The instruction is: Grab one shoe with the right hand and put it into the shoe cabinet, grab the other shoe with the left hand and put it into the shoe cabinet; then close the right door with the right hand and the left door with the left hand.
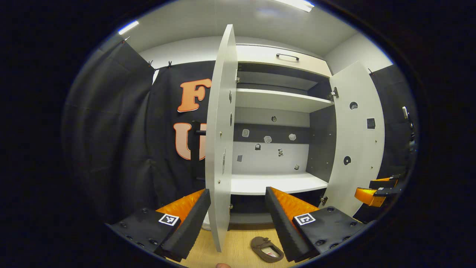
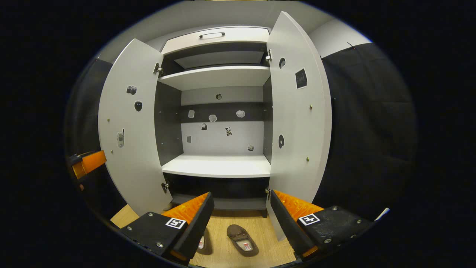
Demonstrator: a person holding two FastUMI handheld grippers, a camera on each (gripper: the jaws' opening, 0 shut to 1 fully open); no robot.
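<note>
My right gripper [image 2: 238,223] hangs apart over two soft, light shoes [image 2: 242,235]; I'd pinch one's heel rim.

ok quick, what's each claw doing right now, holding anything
left claw: open, holding nothing
right claw: open, holding nothing, shoes on the floor

At six o'clock in the right gripper view, our left finger [image 2: 193,227] hides most of one brown slipper [image 2: 203,243].
</note>
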